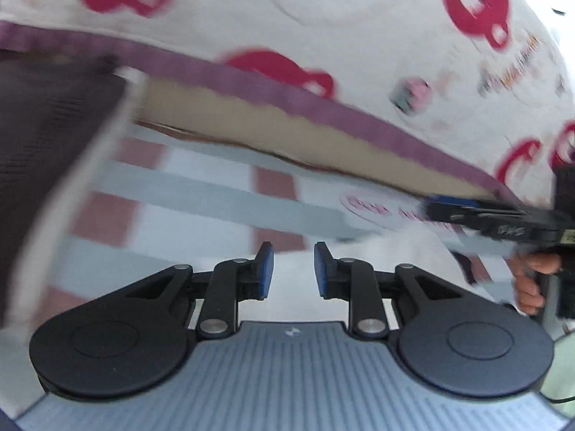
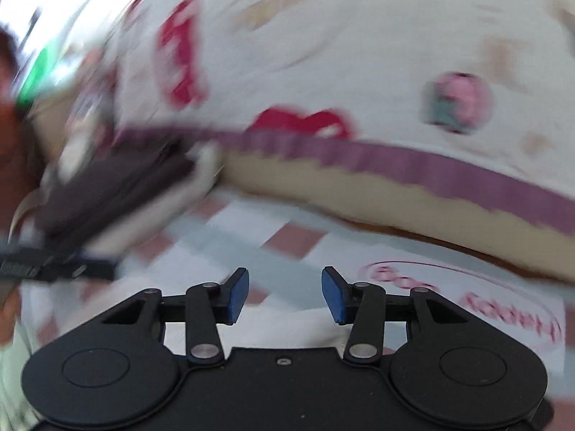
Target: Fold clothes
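Dark brown ribbed garment with a pale border point(image 1: 46, 151): one piece visible, lying at the far left, its upper corner just under the purple band point(image 1: 273, 86) that edges the white mattress cover printed with red cartoon shapes point(image 1: 323, 28). The band serves as landmark throughout. Both views are motion-blurred, so the garment's type cannot be told.

Below the band: one tan mattress side point(image 1: 251, 122), then one checked sheet of grey, white and dull-red squares point(image 1: 201, 194) bearing a pink oval printed mark point(image 1: 381, 208).

Left gripper point(image 1: 294, 269): below the band, over the sheet; its two blue-padded fingers point(image 1: 265, 269) stand apart with nothing between them, released.

Right gripper point(image 2: 285, 292): likewise below the band; blue pads point(image 2: 334, 296) spread, empty. In the left wrist view it appears at the far right, just under the band, with the person's hand point(image 1: 532, 280) on its grip. In the right wrist view the garment point(image 2: 118, 194) lies to the left, below the band's left end.

Step in hand, as a judgement: neither tool grasps cloth, so this is an approach or repositioning between folds. The next move calls for bringing both open grippers left to the garment's pale border and pinching it at two separated points.

Count: two grippers, four blue pads, one garment, one mattress, one sheet.
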`<control>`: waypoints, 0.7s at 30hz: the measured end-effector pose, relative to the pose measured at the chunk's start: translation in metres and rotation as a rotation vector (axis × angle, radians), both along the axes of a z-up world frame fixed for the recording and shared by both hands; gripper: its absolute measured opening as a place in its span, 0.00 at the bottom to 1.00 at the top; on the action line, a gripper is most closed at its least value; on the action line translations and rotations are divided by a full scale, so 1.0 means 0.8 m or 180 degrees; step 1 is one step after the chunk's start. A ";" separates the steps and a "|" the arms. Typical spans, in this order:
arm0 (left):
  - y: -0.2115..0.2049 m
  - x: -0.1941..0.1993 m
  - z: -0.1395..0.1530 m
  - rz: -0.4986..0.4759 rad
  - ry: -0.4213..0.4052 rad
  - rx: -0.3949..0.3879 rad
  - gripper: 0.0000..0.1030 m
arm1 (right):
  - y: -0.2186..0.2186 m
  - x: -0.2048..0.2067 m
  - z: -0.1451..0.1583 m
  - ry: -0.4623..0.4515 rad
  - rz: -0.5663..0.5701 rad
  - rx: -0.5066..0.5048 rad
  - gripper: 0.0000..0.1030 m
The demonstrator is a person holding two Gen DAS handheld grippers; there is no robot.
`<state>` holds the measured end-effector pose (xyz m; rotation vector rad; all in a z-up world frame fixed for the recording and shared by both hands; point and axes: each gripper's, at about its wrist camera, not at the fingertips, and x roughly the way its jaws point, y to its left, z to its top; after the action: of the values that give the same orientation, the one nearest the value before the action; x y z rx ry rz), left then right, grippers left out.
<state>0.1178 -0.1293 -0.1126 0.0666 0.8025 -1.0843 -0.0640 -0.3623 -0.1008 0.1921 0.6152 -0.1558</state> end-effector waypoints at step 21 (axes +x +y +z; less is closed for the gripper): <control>-0.015 0.006 -0.055 0.0154 0.0224 0.0553 0.19 | -0.063 -0.042 -0.073 0.0227 -0.1291 0.0533 0.22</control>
<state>0.1227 -0.1412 -0.1565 0.1555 0.9561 -0.9739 -0.0979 -0.4130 -0.1594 0.4747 0.6554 -0.5051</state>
